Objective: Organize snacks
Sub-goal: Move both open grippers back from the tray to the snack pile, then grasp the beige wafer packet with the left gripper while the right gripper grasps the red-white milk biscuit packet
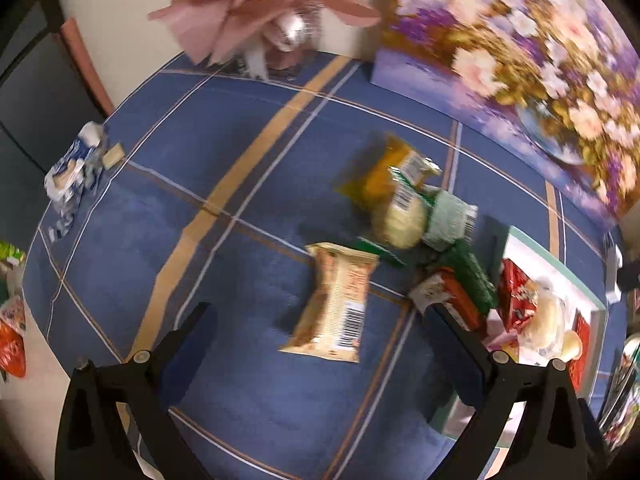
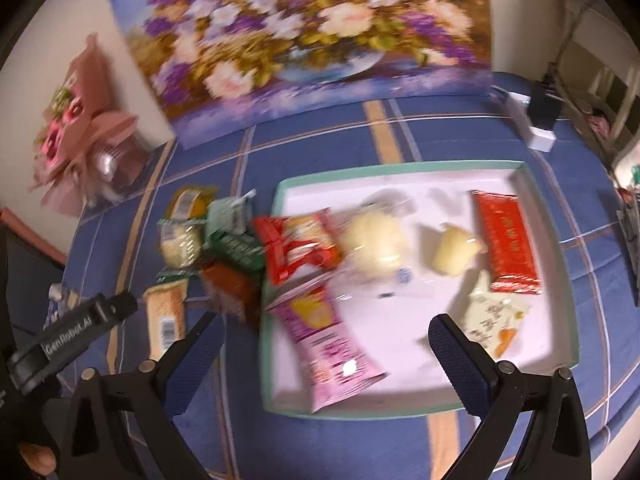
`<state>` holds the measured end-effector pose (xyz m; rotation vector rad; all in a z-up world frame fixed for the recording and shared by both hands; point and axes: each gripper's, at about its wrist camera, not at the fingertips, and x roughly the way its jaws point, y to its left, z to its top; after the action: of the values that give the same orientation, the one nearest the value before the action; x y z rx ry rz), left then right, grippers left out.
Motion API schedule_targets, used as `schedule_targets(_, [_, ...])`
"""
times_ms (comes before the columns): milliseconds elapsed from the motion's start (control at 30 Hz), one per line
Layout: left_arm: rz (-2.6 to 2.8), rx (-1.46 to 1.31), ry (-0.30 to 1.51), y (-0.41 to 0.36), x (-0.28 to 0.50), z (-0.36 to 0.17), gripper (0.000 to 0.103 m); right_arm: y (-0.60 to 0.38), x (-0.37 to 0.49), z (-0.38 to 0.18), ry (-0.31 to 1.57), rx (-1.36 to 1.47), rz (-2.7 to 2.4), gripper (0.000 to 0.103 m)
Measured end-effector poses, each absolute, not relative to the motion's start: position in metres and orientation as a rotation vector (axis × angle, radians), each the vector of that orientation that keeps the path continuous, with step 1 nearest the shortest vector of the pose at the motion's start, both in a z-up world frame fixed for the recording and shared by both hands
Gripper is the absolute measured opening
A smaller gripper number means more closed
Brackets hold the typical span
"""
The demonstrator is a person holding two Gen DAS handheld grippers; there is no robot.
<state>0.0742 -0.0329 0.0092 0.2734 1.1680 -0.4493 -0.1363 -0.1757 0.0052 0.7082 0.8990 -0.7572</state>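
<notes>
- The blue checked cloth (image 2: pixel 328 140) covers the whole surface; a flower painting (image 2: pixel 304 40) leans on the wall behind the tray, with a pink bouquet (image 2: pixel 80 136) left of it.
- The tray (image 2: pixel 400 166) already holds several snacks, so the job looks about half done.
- A loose snack pile (image 1: pixel 412 208) waits left of the tray.
- The beige packet (image 1: pixel 336 304) lies nearest, left of the tray.
- The left gripper (image 1: pixel 316 312) and right gripper (image 2: pixel 324 324) are both spread wide, empty.

Blurred snack packets (image 1: pixel 404 208), labels unreadable
</notes>
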Motion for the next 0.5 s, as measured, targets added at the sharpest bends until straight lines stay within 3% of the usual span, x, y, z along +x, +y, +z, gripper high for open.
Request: schedule_targets(500, [-0.397, 0.125, 1.256, -0.004, 0.113, -0.016, 0.102, -0.147, -0.071, -0.022, 0.986, 0.724, -0.614, 0.102])
